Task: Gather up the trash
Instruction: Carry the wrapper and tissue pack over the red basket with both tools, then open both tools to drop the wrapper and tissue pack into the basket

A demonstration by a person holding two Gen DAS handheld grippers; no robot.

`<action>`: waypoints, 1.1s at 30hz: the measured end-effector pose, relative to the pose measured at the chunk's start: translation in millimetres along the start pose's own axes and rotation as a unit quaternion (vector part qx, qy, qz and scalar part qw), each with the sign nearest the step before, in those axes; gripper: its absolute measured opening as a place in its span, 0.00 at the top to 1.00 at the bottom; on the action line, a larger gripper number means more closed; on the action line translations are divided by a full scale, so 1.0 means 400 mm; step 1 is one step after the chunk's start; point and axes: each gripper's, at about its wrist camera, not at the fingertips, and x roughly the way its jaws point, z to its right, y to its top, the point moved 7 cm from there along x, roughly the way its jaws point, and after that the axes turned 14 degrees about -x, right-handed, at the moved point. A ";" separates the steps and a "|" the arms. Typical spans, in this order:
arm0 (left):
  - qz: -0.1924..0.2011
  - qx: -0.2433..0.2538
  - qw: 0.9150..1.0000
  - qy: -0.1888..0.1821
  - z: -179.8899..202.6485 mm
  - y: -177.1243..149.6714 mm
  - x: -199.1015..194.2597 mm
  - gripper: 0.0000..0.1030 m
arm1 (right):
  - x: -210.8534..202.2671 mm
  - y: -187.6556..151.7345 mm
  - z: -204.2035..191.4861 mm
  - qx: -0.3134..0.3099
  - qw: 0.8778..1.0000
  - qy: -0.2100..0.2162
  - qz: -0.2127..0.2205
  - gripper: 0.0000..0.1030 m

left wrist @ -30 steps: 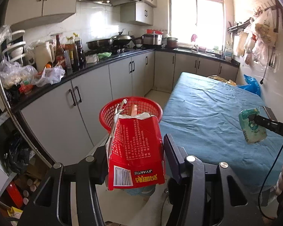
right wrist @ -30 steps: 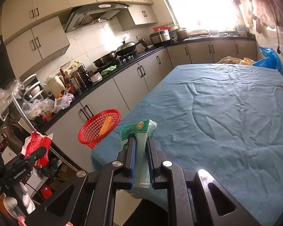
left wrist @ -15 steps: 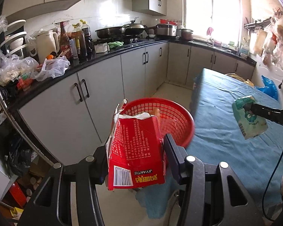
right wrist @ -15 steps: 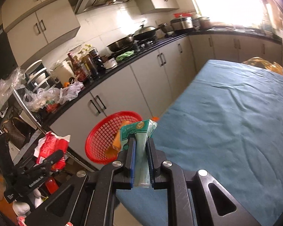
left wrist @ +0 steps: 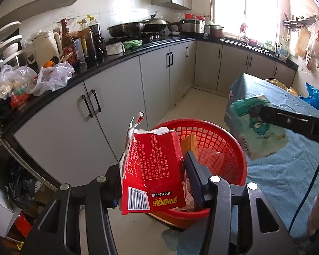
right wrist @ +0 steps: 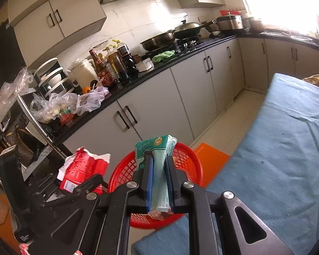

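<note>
My left gripper (left wrist: 154,170) is shut on a torn red carton (left wrist: 153,170), held upright just in front of the red mesh basket (left wrist: 223,140). The basket sits at the corner of the blue-covered table (left wrist: 287,170) and holds an orange piece (left wrist: 190,143). My right gripper (right wrist: 158,167) is shut on a flat green packet (right wrist: 157,148), directly above the red basket (right wrist: 189,165). In the left wrist view that green packet (left wrist: 259,127) hangs over the basket's right rim. The red carton (right wrist: 83,167) also shows at the left in the right wrist view.
A dark counter (left wrist: 95,72) over grey cabinets (left wrist: 121,106) runs along the left, crowded with bottles, a kettle and plastic bags. Tiled floor (left wrist: 193,110) lies between cabinets and table. A metal rack post (right wrist: 38,123) stands at the near left. An orange board (right wrist: 210,161) lies beyond the basket.
Both grippers have swung toward the basket, which now looms large and close. The red carton and the green packet stay gripped. The right gripper has come over the basket.
</note>
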 end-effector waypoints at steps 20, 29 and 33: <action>-0.031 -0.028 0.999 -0.030 0.010 0.007 0.102 0.48 | 0.145 -0.045 0.048 0.035 0.999 0.004 -0.037 0.84; -0.021 -0.032 0.999 -0.034 0.014 0.007 0.075 0.25 | 0.115 -0.044 0.069 0.065 0.998 0.007 -0.019 0.60; -0.010 -0.024 0.999 -0.023 0.021 0.003 0.048 0.25 | 0.082 -0.050 0.081 0.069 0.998 -0.003 -0.014 0.60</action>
